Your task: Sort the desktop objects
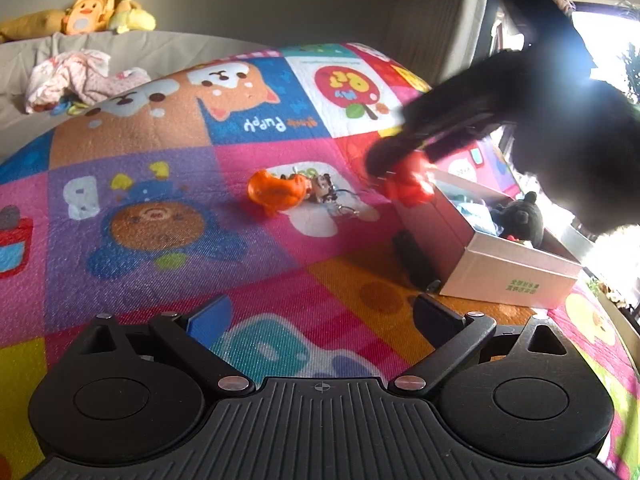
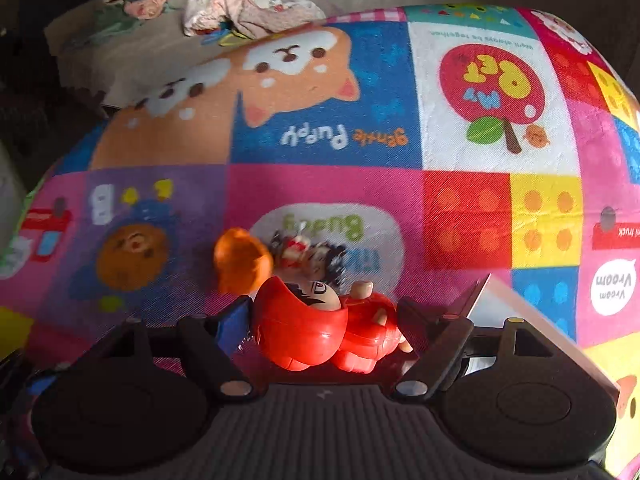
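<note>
- Red toy figure (image 2: pixel 320 326): lies crosswise between the two fingers of the right gripper (image 2: pixel 322 320), with its hooded head toward the blue-padded finger and its body toward the other finger. In the left wrist view the same figure (image 1: pixel 410 184) sits at the tip of the right gripper (image 1: pixel 394 178), above the near rim of the cardboard box (image 1: pixel 508 276).
- Right gripper state: grasping the red toy figure; both fingers appear to bear on its sides, though blur hides the exact contact.
- Left gripper (image 1: pixel 320 312): released, jaws spread wide with nothing between them, hovering over the colourful play mat (image 1: pixel 160 240).
- Cardboard box: open-topped, resting on the mat at the right; a dark plush toy (image 1: pixel 520 218) and other items that cannot be identified lie inside.
- Orange toy (image 1: pixel 276 192): lying on the mat near its centre, touching a small keychain figure (image 1: pixel 324 192).
- In the right wrist view, the orange toy (image 2: pixel 240 262) and the keychain figure (image 2: pixel 312 256) lie just beyond the held figure.
- Background: a pile of pink and white cloth (image 1: pixel 80 76) beyond the mat's far edge, and yellow plush toys (image 1: pixel 100 10) against the wall.
</note>
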`<act>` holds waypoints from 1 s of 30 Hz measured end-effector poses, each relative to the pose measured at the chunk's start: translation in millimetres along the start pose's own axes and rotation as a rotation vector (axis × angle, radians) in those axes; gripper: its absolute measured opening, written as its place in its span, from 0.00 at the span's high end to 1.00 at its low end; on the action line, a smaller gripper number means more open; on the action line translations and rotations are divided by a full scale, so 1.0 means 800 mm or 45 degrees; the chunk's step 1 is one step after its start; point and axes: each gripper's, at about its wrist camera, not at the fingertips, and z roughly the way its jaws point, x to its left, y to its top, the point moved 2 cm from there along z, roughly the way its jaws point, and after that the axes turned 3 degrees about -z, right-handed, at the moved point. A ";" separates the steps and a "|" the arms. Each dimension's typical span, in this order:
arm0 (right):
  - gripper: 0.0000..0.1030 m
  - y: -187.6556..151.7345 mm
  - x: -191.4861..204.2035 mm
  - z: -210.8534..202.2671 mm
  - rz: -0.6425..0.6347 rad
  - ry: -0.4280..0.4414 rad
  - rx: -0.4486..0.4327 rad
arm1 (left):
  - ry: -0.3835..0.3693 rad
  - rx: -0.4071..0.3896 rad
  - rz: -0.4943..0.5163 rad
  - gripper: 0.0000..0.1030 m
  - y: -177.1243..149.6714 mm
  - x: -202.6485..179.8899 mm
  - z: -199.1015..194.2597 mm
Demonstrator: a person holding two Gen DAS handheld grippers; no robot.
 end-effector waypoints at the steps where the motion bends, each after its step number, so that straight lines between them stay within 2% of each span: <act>1: 0.23 -0.016 0.008 -0.021 0.001 0.024 -0.020 | -0.001 -0.004 0.009 0.03 -0.001 -0.001 -0.001; 4: 0.23 -0.068 0.016 -0.076 0.006 0.073 -0.090 | 0.015 -0.011 0.033 0.03 -0.002 -0.005 -0.002; 7: 0.23 -0.121 0.025 -0.113 -0.002 0.045 -0.122 | 0.054 -0.017 0.056 0.03 -0.003 -0.010 -0.002; 11: 0.23 -0.179 0.022 -0.118 -0.004 -0.058 -0.080 | 0.108 -0.018 0.096 0.03 -0.004 -0.016 -0.001; 14: 0.16 -0.205 0.013 -0.120 0.015 -0.162 -0.121 | 0.145 0.005 0.107 0.03 -0.001 -0.018 0.003; 18: 0.12 -0.228 -0.004 -0.131 0.097 -0.172 -0.210 | 0.170 0.013 0.148 0.03 0.020 -0.020 0.016; 22: 0.03 -0.248 -0.014 -0.144 0.144 -0.213 -0.311 | 0.231 -0.013 0.215 0.03 0.060 -0.020 0.053; 26: 0.02 -0.273 -0.014 -0.152 0.144 -0.295 -0.408 | 0.285 0.028 0.257 0.03 0.093 -0.018 0.111; 28: 0.02 -0.285 -0.014 -0.154 0.169 -0.298 -0.441 | 0.291 0.060 0.269 0.03 0.104 -0.018 0.138; 29: 0.02 -0.291 -0.016 -0.155 0.193 -0.289 -0.452 | 0.306 0.067 0.274 0.07 0.107 -0.018 0.149; 30: 0.01 -0.298 -0.017 -0.156 0.223 -0.277 -0.461 | 0.321 0.081 0.281 0.15 0.108 -0.019 0.160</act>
